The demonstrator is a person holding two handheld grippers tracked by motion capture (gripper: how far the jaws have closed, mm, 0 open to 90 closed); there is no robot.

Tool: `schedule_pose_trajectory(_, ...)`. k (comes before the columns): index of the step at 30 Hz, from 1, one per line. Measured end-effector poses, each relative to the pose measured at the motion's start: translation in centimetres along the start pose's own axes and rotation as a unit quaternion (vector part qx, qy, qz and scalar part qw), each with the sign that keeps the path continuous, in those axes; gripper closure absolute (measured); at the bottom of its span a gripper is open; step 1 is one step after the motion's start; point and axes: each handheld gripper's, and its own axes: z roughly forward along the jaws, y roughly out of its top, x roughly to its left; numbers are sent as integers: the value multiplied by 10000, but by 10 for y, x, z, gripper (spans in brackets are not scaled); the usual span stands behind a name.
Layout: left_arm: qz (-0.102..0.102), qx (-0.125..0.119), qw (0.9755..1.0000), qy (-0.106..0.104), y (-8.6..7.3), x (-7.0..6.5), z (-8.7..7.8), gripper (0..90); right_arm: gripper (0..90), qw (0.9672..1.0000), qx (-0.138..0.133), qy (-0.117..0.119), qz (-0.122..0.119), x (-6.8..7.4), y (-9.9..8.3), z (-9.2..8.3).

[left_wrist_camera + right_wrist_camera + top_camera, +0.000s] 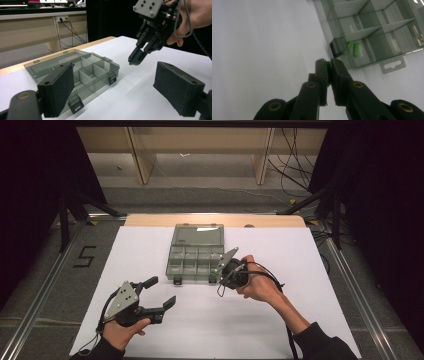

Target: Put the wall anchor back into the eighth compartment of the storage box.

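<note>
White paper covers the desk (150, 250), where a clear compartment box (196, 256) lies open. Right claw (328, 65) is clenched on a small green piece (328, 64), pinched at its tips just beside the box's near corner. Left claw (162, 292) hangs released, well apart.

lab | white-covered table (150, 245) | cables on floor (295, 170) | black curtains (30, 180)

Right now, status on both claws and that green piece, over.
Right claw shut on small green piece, near organizer box front corner. Left claw open, empty, apart from box. Box lid open; path clear.
</note>
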Motion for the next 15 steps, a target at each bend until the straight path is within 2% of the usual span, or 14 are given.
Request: schedule_pose_trajectory(15,-1,-4,10000,-6,0,0,0,158,845,9997,-200,-117,85,-15,13,-2)
